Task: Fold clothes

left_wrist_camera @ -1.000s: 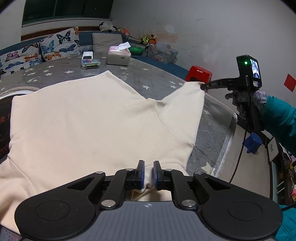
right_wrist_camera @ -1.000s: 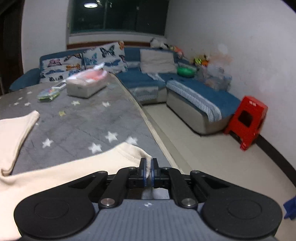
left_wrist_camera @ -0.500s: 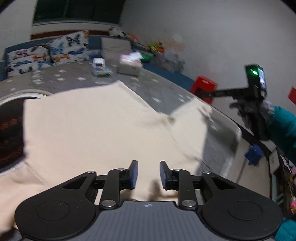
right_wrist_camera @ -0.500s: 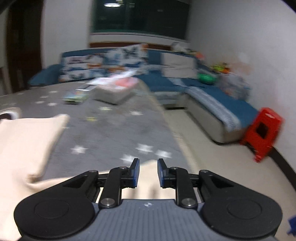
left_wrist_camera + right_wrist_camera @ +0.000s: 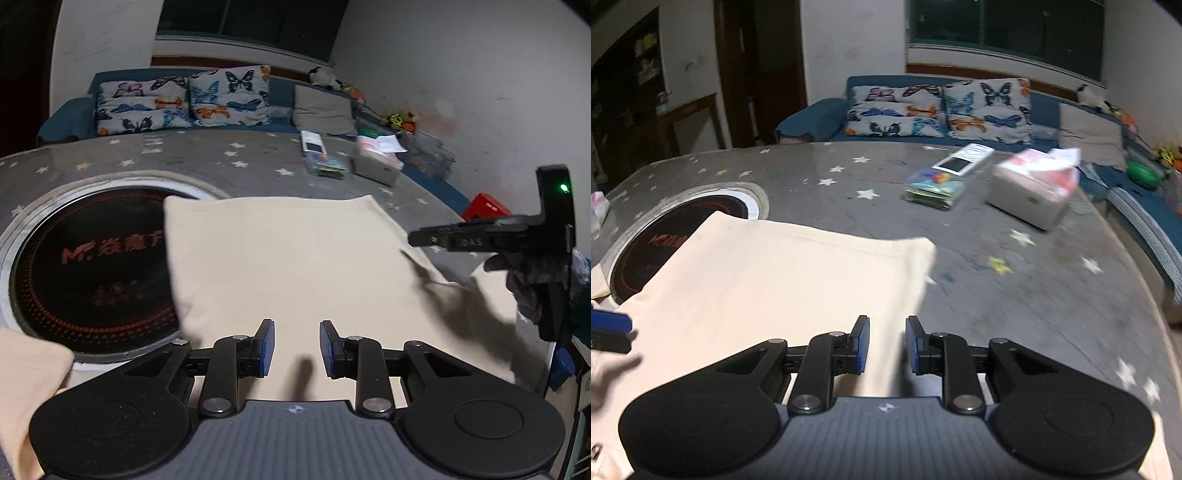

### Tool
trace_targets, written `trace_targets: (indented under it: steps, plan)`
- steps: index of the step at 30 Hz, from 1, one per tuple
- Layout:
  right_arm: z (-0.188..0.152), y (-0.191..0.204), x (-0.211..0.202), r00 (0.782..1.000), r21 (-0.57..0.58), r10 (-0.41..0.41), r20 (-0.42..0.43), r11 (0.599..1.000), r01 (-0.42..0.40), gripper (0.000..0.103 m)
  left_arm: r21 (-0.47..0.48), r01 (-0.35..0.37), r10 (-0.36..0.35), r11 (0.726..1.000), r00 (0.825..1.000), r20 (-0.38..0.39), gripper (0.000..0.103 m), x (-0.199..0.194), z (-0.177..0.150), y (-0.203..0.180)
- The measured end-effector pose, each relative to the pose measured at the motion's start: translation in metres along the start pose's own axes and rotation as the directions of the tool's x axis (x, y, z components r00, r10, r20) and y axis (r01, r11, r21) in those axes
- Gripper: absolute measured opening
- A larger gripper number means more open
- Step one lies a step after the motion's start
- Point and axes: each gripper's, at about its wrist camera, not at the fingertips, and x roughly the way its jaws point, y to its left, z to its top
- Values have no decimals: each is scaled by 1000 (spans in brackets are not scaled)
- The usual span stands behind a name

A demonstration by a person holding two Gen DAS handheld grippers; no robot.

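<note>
Tabletop (image 5: 1015, 295) under my grippers is grey, dotted with pale stars, with a round dark glass hob (image 5: 88, 269) sunk into it at left. Beyond it I see a blue sofa (image 5: 820, 118) with butterfly cushions (image 5: 938, 110). A soft, matte cream garment (image 5: 288, 258) lies flat across the near half, its left edge overlapping the hob. My left gripper (image 5: 294, 349) and right gripper (image 5: 885, 346) hover above the cloth, jaws parted and empty. A tissue box (image 5: 1030, 192) sits far right, motion-blurred. The garment's near edge is hidden behind the gripper bodies.
</note>
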Motion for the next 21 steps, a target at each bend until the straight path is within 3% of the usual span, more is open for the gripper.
trace_targets:
  steps: [11,17,21]
  plan:
    - [29,1,53,999,-28,-38,-14,999,37,20,-51,-27,28,998,999,24,29,5,-2,19]
    - [48,-1,76,998,-45,-60,-19,997,59,20,-100,-91,96,991,994,42,29,7,6,33]
    - [55,3,79,997,-76,-70,-38,995,67,21,-87,-170,179,982,978,106,30,-23,2,39]
